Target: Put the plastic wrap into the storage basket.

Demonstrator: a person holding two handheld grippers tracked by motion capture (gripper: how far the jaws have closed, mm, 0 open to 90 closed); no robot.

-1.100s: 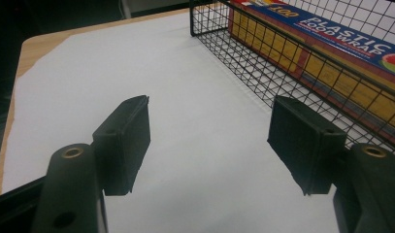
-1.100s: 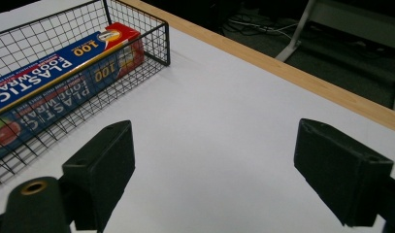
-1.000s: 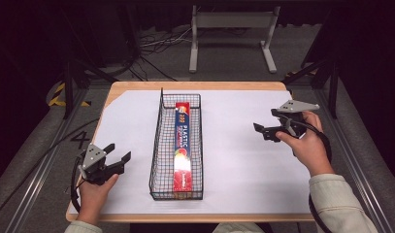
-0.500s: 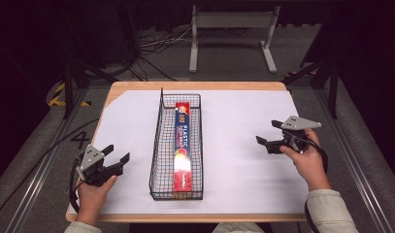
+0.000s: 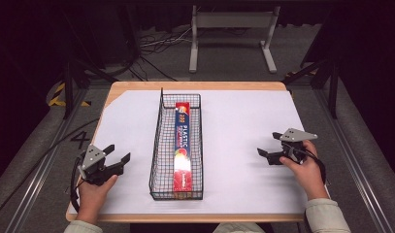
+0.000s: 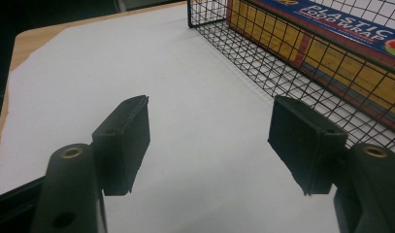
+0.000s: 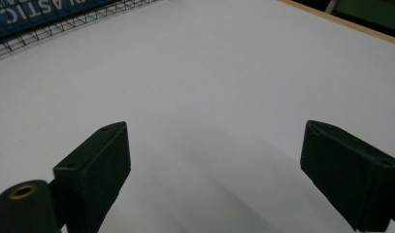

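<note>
Left gripper (image 5: 116, 154): released, jaws spread and empty, low over the near-left of the sheet, just left of the basket.
Right gripper (image 5: 269, 148): released, jaws wide and empty, over the near-right, well apart from the basket.
Black wire basket (image 5: 159, 145): long, narrow, mid-desk, running near to far.
Red-and-blue plastic wrap box (image 5: 184, 145): lying lengthwise inside the basket.
White paper sheet (image 5: 238, 126): covers the wooden desk (image 5: 195, 86).

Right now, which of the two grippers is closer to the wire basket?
The left. The left gripper sits just off the wire basket's near left side, jaws open toward it. The right gripper hangs farther off, across white paper on the basket's right.
</note>
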